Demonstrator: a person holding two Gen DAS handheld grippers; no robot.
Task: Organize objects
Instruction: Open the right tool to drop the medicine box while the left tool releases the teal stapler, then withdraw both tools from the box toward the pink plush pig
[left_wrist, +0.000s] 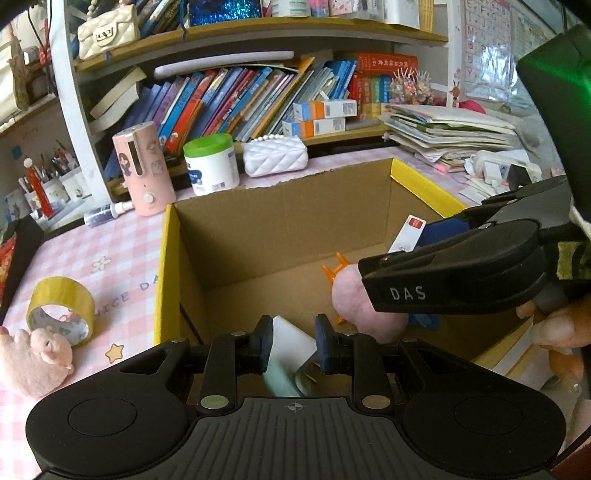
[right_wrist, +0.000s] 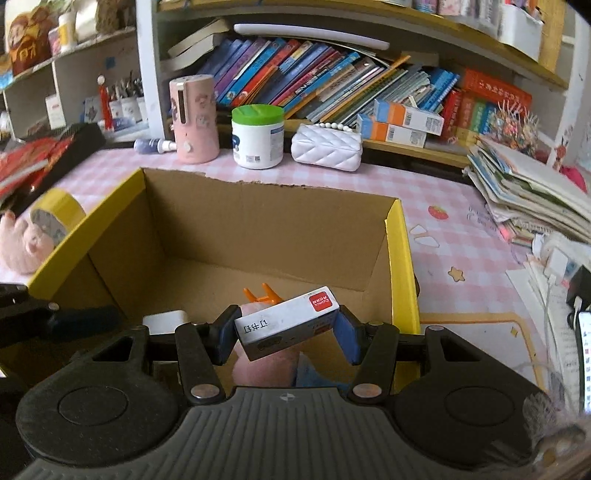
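Right wrist view, right tongs (right_wrist: 286, 334) pinching white staple box (right_wrist: 288, 321) over cardboard box (right_wrist: 258, 229), left tongs (left_wrist: 293, 341) clamping white charger (left_wrist: 291, 345).

Right gripper (right_wrist: 286, 334) fingers (right_wrist: 347, 338) clamping tilted white staple box (right_wrist: 288, 323), above open cardboard box (right_wrist: 400, 266), pink checked tablecloth (right_wrist: 461, 236)

the right gripper (left_wrist: 376, 266) hides most of the pink plush (left_wrist: 354, 302) and the orange plastic piece (left_wrist: 334, 271) in the cardboard box (left_wrist: 280, 221), the white charger (left_wrist: 291, 345) blurs at its lower end, and the piglet toy (left_wrist: 33, 354) is cut by the left edge.
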